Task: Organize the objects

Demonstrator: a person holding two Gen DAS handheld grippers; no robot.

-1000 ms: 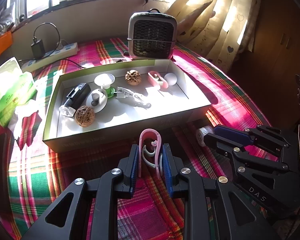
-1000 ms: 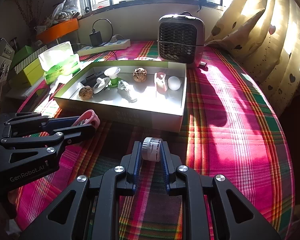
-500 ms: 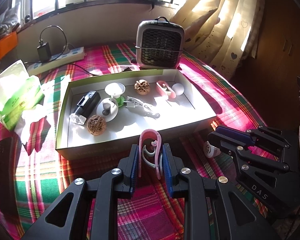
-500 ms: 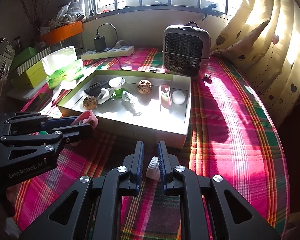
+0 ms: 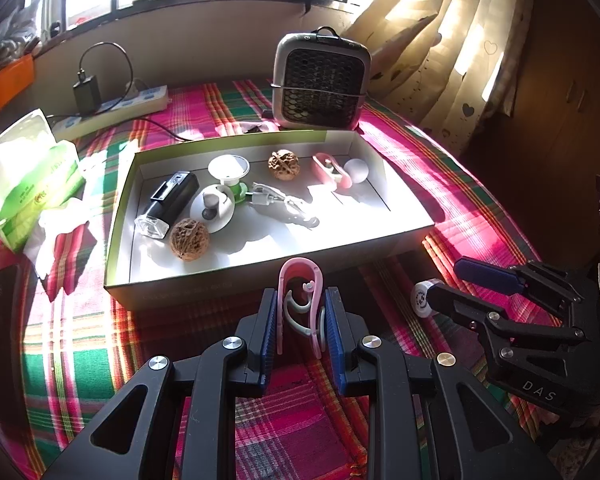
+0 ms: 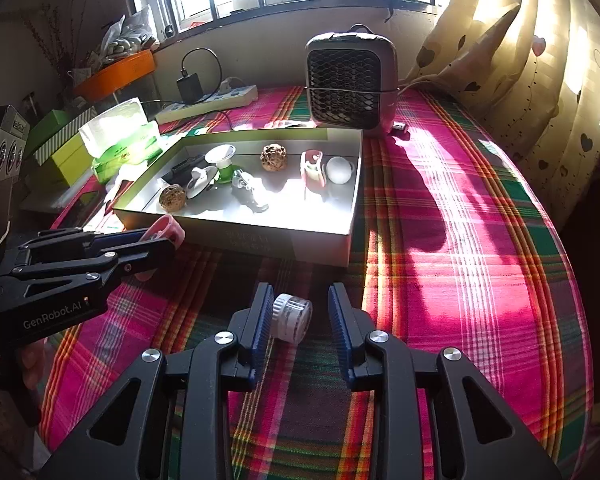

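Observation:
My left gripper (image 5: 301, 294) is shut on a pink clip with a grey inner hook (image 5: 298, 270), held upright just in front of the open cardboard box (image 5: 220, 292). From the right wrist view the same left gripper (image 6: 156, 240) shows at the left with the pink clip (image 6: 167, 227) in it. My right gripper (image 6: 301, 292) has its jaws opening. A small white round jar (image 6: 291, 319) lies on its side on the plaid cloth between them, close to the left finger, with a clear gap to the right one. From the left wrist view the jar (image 5: 422, 298) sits at the right gripper's (image 5: 446, 278) tips.
The box (image 6: 260, 240) holds two walnuts, a black torch, white round pieces, a cable, another pink clip and a white ball. Behind it stands a grey heater (image 5: 320, 80). A tissue pack (image 5: 28, 172) and power strip (image 5: 112, 108) lie at the left, curtains at the right.
The right gripper came down with the white jar and spread its jaws; the jar now lies loose on the cloth. The left gripper keeps its hold on the pink clip.

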